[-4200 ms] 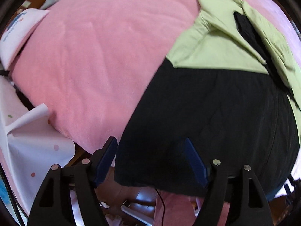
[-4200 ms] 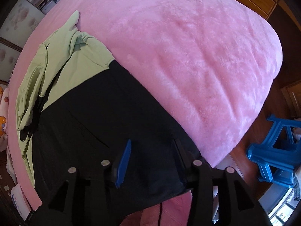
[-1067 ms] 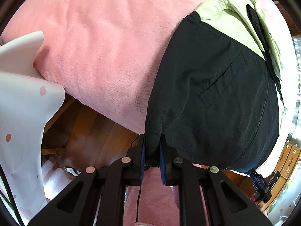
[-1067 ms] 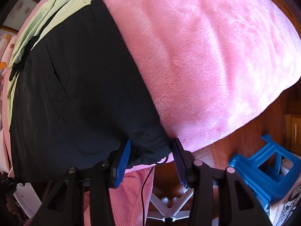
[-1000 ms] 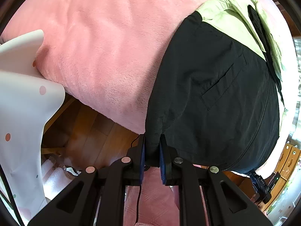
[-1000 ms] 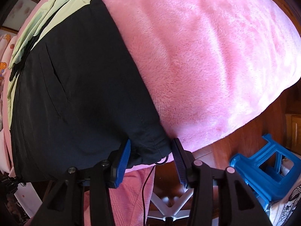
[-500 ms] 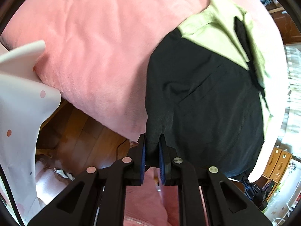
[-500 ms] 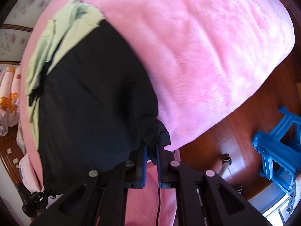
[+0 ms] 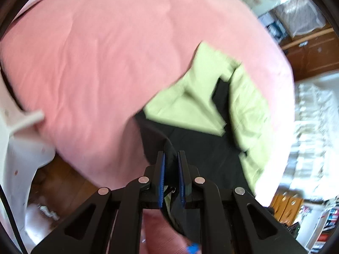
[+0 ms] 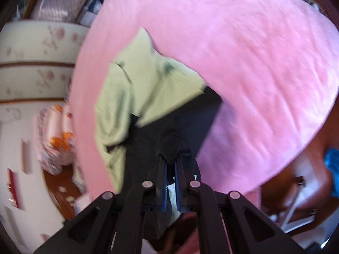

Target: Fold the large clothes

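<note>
A black and light-green jacket [image 9: 203, 114] lies on a pink blanket [image 9: 101, 59]. My left gripper [image 9: 171, 158] is shut on one corner of the jacket's black hem, which hangs lifted off the bed. In the right wrist view the same jacket [image 10: 148, 97] shows its green upper part far from me. My right gripper [image 10: 171, 160] is shut on the other black hem corner, bunched between the blue pads [image 10: 164, 182]. The black lower half rises from the bed toward both grippers.
The pink blanket [image 10: 254, 63] covers the whole bed. Wooden floor [image 9: 59, 177] lies below the bed's near edge. A white dotted sheet [image 9: 19, 148] hangs at the left. A blue stool [image 10: 332, 169] stands at the right. Cabinets [image 9: 313, 50] and a flowered wall [image 10: 38, 53] lie beyond.
The right gripper closed on the hem corner. Both grippers then rose with the hem and tipped up toward the far side, so the black lower half lifted off the bed.
</note>
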